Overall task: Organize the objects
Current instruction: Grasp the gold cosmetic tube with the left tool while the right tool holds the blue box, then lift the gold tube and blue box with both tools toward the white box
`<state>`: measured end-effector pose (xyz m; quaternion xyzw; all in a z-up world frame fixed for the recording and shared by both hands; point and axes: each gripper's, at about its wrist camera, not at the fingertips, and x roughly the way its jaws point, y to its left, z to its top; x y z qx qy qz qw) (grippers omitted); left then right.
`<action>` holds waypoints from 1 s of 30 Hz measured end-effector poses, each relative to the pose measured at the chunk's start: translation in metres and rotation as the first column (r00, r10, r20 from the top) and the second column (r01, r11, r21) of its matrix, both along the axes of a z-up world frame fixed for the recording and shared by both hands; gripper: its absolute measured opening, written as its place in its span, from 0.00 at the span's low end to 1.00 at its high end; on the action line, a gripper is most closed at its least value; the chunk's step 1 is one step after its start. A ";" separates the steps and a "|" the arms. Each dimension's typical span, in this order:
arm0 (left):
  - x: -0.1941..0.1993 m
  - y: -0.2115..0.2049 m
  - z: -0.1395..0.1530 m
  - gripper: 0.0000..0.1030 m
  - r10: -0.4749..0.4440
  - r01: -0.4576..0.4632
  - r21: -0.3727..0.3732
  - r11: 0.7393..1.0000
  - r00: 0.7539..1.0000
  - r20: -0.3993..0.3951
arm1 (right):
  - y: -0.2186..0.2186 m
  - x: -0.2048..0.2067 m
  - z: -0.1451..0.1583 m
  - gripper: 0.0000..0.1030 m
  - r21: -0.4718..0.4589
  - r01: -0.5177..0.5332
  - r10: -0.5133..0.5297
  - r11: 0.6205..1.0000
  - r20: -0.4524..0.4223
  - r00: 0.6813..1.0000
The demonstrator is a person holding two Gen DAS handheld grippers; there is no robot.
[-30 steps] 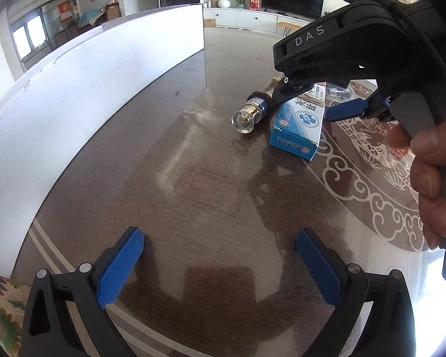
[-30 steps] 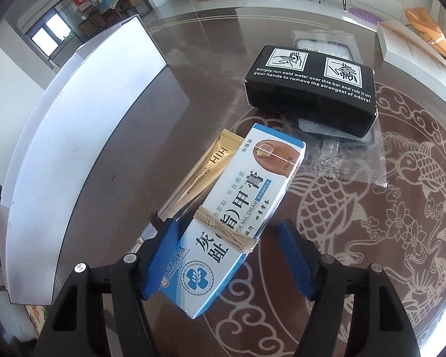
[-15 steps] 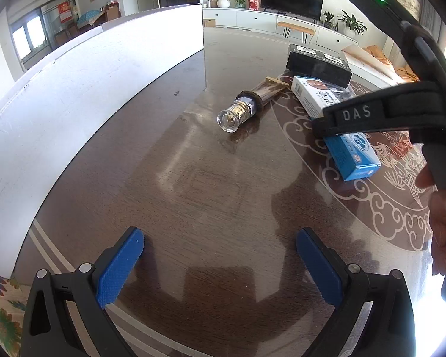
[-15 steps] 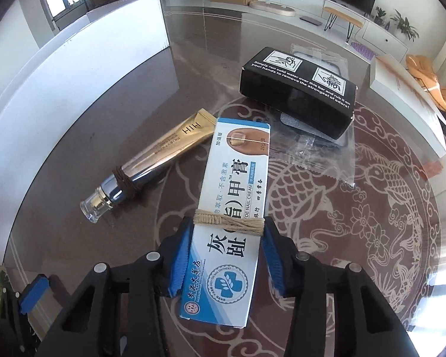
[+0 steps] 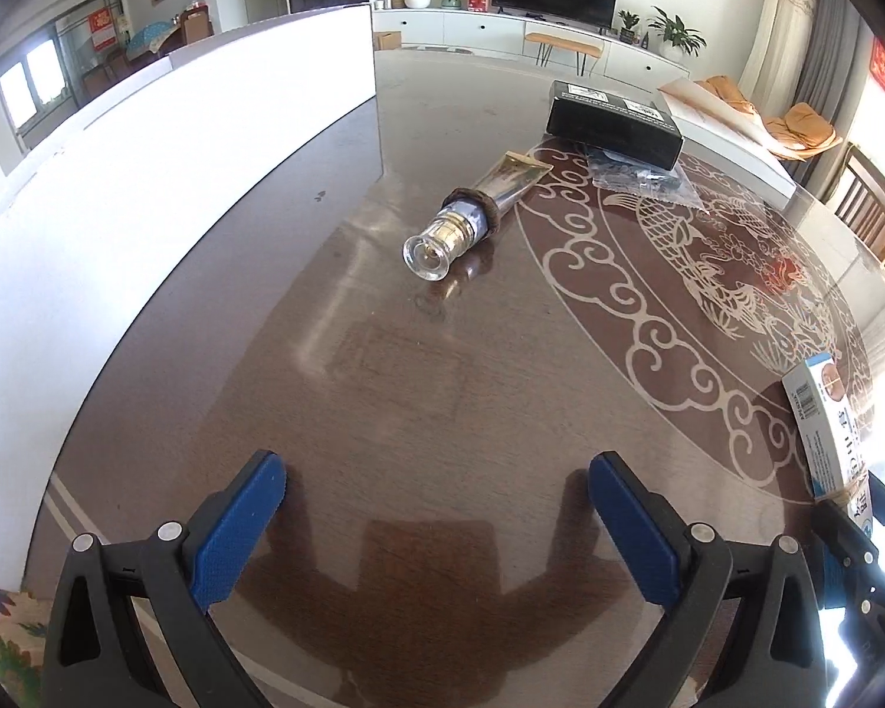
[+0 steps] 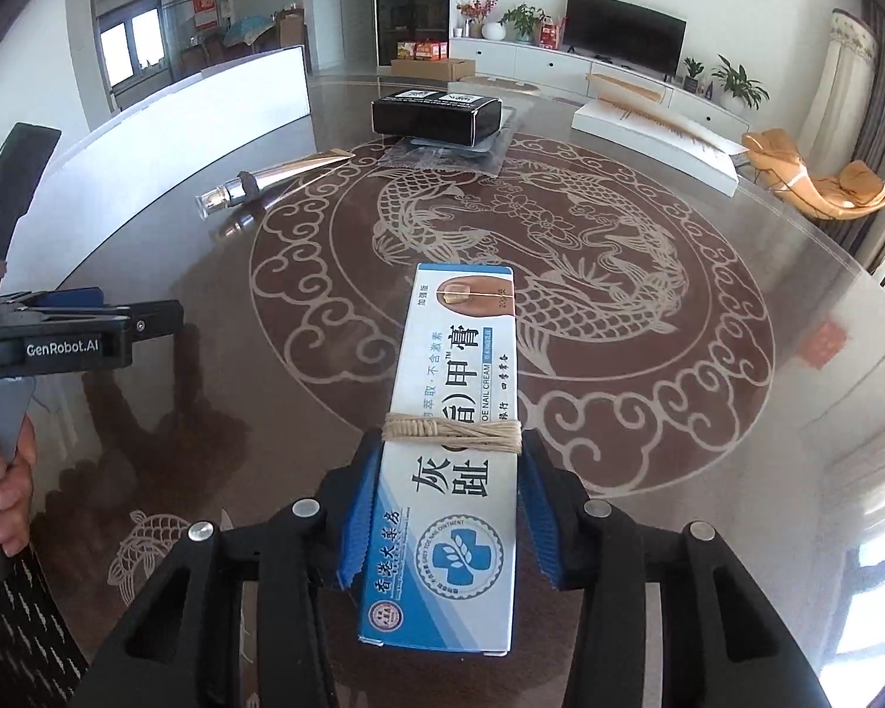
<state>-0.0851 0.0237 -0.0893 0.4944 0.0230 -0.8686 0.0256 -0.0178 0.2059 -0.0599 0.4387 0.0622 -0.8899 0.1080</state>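
- Reads "TOE NAIL CREAM" on box (image 6: 460, 472); "GenRobot.AI" on left gripper (image 6: 76, 318).
- Clamped on twine-wrapped box above table (image 6: 206, 389): right gripper (image 6: 449, 507).
- Spread wide, holding nothing; tube (image 5: 472, 212) well ahead.

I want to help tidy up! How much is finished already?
Nothing looks put away yet. The right hand-held gripper is shut on the nail cream box. The left hand-held gripper is open with nothing in it. The gold tube, black box and plastic packet lie on the table.
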 end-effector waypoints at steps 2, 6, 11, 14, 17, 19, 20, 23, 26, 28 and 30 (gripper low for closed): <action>-0.022 -0.004 0.001 1.00 -0.013 0.014 -0.026 1.000 1.000 0.018 | 0.005 0.006 0.000 0.44 -0.014 0.012 -0.012 1.000 -0.018 1.000; -0.068 -0.013 0.003 1.00 -0.046 0.045 0.022 0.999 0.998 0.041 | 0.007 -0.002 -0.003 0.44 -0.027 0.027 -0.027 0.999 -0.014 1.000; -0.102 0.001 0.009 0.63 -0.133 0.132 0.018 0.991 0.991 0.024 | 0.005 -0.001 -0.004 0.46 -0.017 0.025 -0.025 1.000 -0.015 1.000; -0.099 0.016 0.012 0.27 -0.182 0.182 -0.040 0.982 0.983 0.013 | 0.005 0.000 -0.004 0.46 -0.017 0.025 -0.025 1.000 -0.015 1.000; -0.072 0.019 0.012 0.27 -0.170 0.169 -0.018 0.985 0.985 -0.007 | 0.005 -0.001 -0.005 0.46 -0.017 0.025 -0.025 1.000 -0.016 1.000; -0.041 0.022 0.015 0.27 -0.155 0.155 0.022 0.988 0.988 0.001 | 0.005 -0.001 -0.005 0.46 -0.017 0.025 -0.025 1.000 -0.016 1.000; -0.024 0.025 0.016 0.27 -0.151 0.151 0.046 0.988 0.989 0.005 | 0.005 -0.001 -0.005 0.46 -0.017 0.025 -0.025 1.000 -0.016 1.000; 0.020 0.035 0.014 0.28 -0.142 0.142 0.061 0.988 0.990 -0.009 | 0.005 -0.001 -0.005 0.46 -0.017 0.025 -0.025 1.000 -0.016 1.000; 0.039 0.045 0.013 0.32 -0.134 0.134 0.010 0.991 0.990 -0.033 | 0.006 -0.001 -0.005 0.46 -0.019 0.027 -0.028 0.999 -0.016 0.999; 0.039 0.047 0.012 0.64 -0.133 0.132 -0.028 0.991 0.991 -0.026 | 0.006 -0.002 -0.005 0.47 -0.023 0.029 -0.029 0.999 -0.016 0.999; 0.039 0.047 0.009 0.84 -0.122 0.121 -0.044 0.992 0.992 -0.015 | 0.007 -0.002 -0.005 0.61 -0.018 0.037 -0.037 0.999 -0.014 0.999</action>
